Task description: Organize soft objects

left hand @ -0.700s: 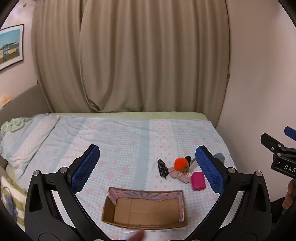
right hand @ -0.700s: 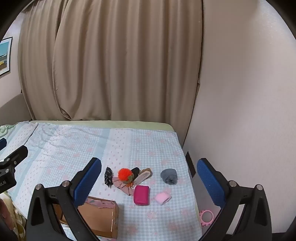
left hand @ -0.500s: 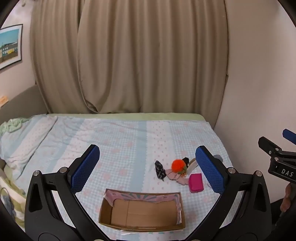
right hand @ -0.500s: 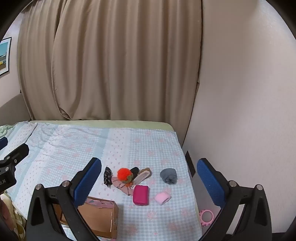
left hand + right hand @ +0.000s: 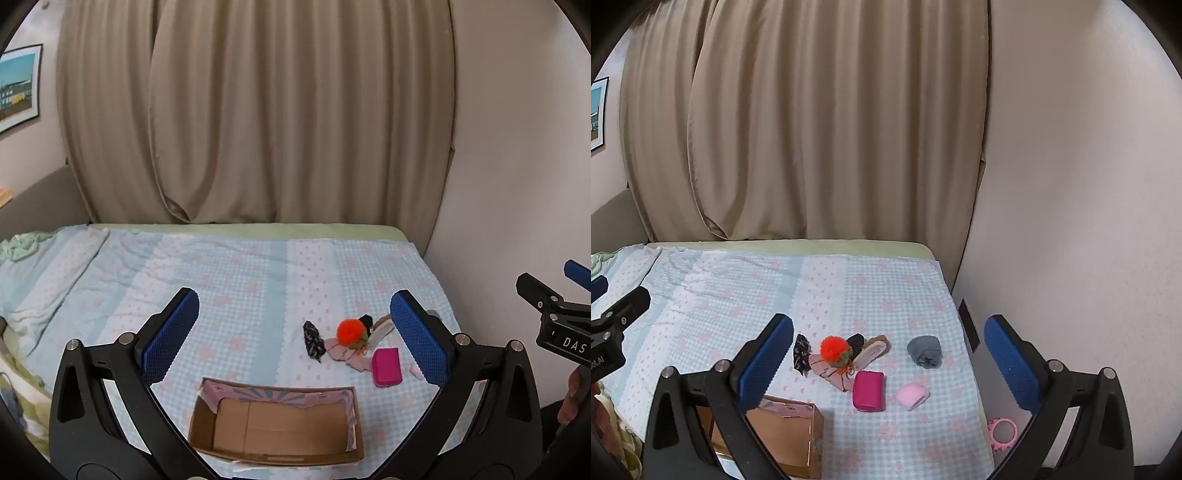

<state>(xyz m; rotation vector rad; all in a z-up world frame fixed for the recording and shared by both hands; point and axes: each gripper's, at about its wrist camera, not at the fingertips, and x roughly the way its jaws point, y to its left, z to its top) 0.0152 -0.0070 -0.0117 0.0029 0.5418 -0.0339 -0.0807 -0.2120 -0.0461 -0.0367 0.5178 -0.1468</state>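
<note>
An empty cardboard box (image 5: 277,428) sits on the bed near me; it shows at lower left in the right wrist view (image 5: 790,439). A cluster of soft things lies beyond it: an orange pompom (image 5: 834,348), a dark patterned cloth (image 5: 801,352), pink fabric (image 5: 827,373), a magenta pouch (image 5: 869,390), a pink roll (image 5: 913,396), a grey roll (image 5: 925,350) and beige items (image 5: 873,350). My left gripper (image 5: 295,332) is open above the box. My right gripper (image 5: 890,365) is open, high above the cluster. Both are empty.
The bed has a light blue checked cover (image 5: 221,280). Beige curtains (image 5: 258,110) hang behind it and a wall (image 5: 1071,221) runs along its right side. A pink ring (image 5: 1002,434) lies on the floor in the gap by the wall. A pillow (image 5: 40,280) lies at left.
Both views shifted slightly: the box and the cluster slid a little down and left in the left wrist view. Neither gripper's opening changed. Nothing was picked up.
</note>
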